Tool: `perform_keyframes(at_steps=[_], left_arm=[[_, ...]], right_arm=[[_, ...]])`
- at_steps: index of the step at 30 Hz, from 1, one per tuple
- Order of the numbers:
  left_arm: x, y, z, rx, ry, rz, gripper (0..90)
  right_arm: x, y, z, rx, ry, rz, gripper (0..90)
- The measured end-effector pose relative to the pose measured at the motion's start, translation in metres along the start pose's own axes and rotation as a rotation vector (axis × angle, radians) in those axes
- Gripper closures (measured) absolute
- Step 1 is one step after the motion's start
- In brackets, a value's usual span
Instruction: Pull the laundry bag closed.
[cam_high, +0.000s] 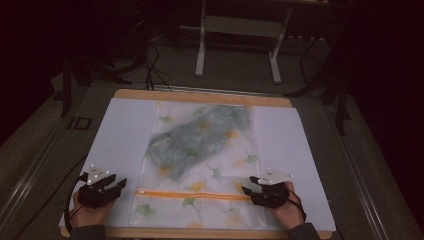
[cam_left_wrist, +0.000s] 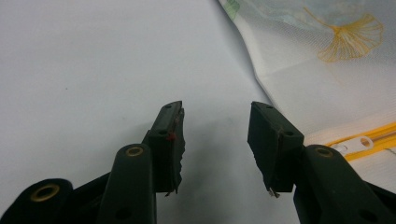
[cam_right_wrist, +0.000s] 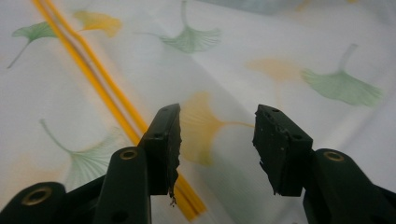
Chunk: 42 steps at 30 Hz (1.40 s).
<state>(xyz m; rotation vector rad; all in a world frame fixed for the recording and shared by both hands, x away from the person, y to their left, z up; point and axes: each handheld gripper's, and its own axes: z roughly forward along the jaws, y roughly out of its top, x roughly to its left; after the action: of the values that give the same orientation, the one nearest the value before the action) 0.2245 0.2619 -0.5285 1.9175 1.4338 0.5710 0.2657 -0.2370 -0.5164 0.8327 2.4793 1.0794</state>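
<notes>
I hold both sets of jaws apart at the near ends of the zipper (cam_high: 192, 194) on the mesh bag (cam_high: 200, 165) (mid-tabletop); next I'd likely grip its pull.

One leaf-print mesh bag (cam_high: 200, 165), one white sheet (cam_high: 120, 135), two hand-held grippers.

A sheet (cam_high: 120, 130) covers the worktop (cam_high: 200, 95); a bag (cam_high: 200, 160) lies on the sheet at its middle, running from far edge to near edge; a cloth (cam_high: 200, 137) sits inside the bag, in its far part; a zipper (cam_high: 190, 194) crosses the bag near its near end; the left gripper (cam_high: 112, 187) rests on the sheet just left of the bag, beside the zipper's left end; the right gripper (cam_high: 248, 191) sits over the bag at the zipper's right end; a stand (cam_high: 240, 30) is on the floor behind the worktop.
</notes>
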Motion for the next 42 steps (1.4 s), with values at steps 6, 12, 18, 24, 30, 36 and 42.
perform_keyframes(at_steps=[6, 12, 18, 24, 30, 36, 42], left_arm=[[0.0, 0.0, 0.0, 0.006, -0.008, -0.001, 57.3], [0.001, 0.0, 0.0, 0.012, -0.017, 0.004, 58.3], [0.0, 0.0, 0.0, 0.012, -0.019, 0.006, 58.1], [0.001, -0.001, 0.0, 0.012, -0.018, 0.009, 58.1], [0.001, -0.001, 0.0, 0.017, -0.022, 0.006, 58.1], [0.001, -0.001, 0.0, 0.019, -0.024, 0.008, 58.6], [0.002, -0.001, 0.0, 0.02, -0.027, 0.007, 58.1]], right_arm=[[0.015, 0.009, 0.011, 0.002, 0.065, -0.03, 52.2], [0.026, 0.018, 0.023, 0.015, 0.099, -0.067, 52.0], [0.033, 0.031, 0.034, 0.017, 0.134, -0.093, 52.0], [0.039, 0.045, 0.044, 0.027, 0.16, -0.127, 52.1], [0.044, 0.054, 0.051, 0.032, 0.177, -0.141, 52.1], [0.05, 0.061, 0.058, 0.031, 0.197, -0.159, 52.4], [0.058, 0.069, 0.066, 0.021, 0.215, -0.186, 52.6]])
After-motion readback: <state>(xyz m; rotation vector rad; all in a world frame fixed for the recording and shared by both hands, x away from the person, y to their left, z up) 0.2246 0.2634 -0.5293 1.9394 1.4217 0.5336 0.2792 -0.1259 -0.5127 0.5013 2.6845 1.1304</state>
